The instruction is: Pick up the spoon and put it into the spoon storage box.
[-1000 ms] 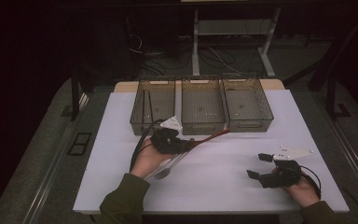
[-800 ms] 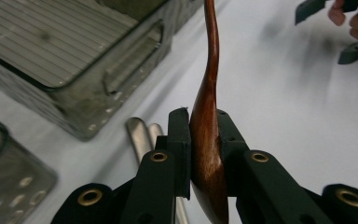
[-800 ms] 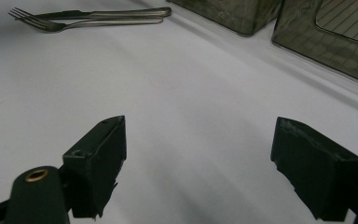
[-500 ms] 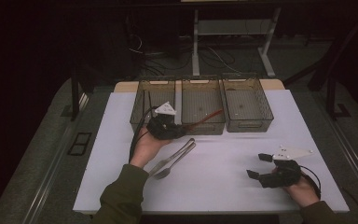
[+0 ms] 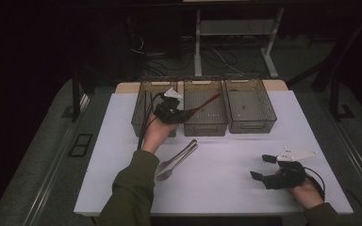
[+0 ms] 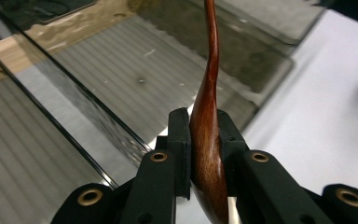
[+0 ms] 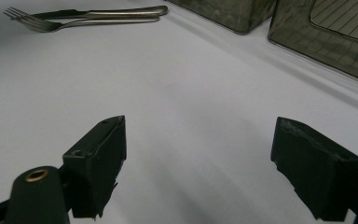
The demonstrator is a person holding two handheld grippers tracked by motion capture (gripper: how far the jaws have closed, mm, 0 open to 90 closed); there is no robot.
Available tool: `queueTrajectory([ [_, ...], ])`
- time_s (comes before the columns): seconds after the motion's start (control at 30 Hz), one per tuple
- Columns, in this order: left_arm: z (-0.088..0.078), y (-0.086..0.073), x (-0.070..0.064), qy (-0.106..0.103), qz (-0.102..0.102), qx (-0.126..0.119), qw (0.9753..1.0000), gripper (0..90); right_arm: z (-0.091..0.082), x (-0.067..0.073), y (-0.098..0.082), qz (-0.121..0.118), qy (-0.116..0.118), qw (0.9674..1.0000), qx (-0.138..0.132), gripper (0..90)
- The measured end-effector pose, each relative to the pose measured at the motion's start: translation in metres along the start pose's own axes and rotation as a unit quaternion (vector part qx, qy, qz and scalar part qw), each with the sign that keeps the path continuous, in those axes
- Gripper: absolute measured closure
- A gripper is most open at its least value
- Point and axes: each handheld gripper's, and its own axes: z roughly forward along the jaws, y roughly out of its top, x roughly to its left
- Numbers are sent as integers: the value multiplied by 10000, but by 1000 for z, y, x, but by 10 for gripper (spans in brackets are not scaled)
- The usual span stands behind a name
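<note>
My left gripper (image 5: 185,114) is shut on a reddish-brown wooden spoon (image 5: 206,100). It holds the spoon above the front of the left and middle bins, with the thin handle slanting over the middle bin (image 5: 206,126). In the left gripper view both pads (image 6: 179,140) press the spoon (image 6: 209,93) at its wide end, and its handle runs away over the ribbed bin floor. My right gripper (image 5: 260,167) rests on the white table near the front right. It is open, with bare table between its fingers (image 7: 98,158).
Three clear smoky bins stand in a row at the table's far edge: left (image 5: 139,110), middle and right (image 5: 250,123). A metal fork (image 5: 166,170) and knife (image 5: 185,151) lie together in front of the left arm, the fork (image 7: 42,24) also showing in the right gripper view.
The left hand has carried the spoon away from the person, from mid-table up to the bins, which uncovered the fork and knife. The right gripper has not moved.
</note>
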Motion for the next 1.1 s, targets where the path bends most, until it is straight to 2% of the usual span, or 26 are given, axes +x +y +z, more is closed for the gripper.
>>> queueTrajectory([
  [0.2,18,7,4,301,-113,195,9993,790,0,0,0,-5,12,10000,-1,174],
  [0.23,22,8,4,319,-185,204,9991,790,0,0,0,-4,13,10000,-1,174],
  [0.47,37,11,7,405,-311,274,9983,788,-1,-1,0,-7,24,10000,-13,174],
  [0.6,39,11,8,383,-304,233,9985,782,-2,-1,0,2,29,10000,-21,174],
  [0.67,38,11,9,412,-318,169,9985,720,-2,-1,0,5,35,10000,-24,174],
  [0.77,36,12,9,360,-337,62,9988,672,-2,-1,0,4,30,10000,-21,174],
  [0.83,34,12,9,362,-264,52,9990,662,-2,-1,0,-2,29,10000,-17,174],
  [1.1,23,13,8,261,-243,-99,9993,570,-1,-1,0,1,25,10000,-18,174],
])
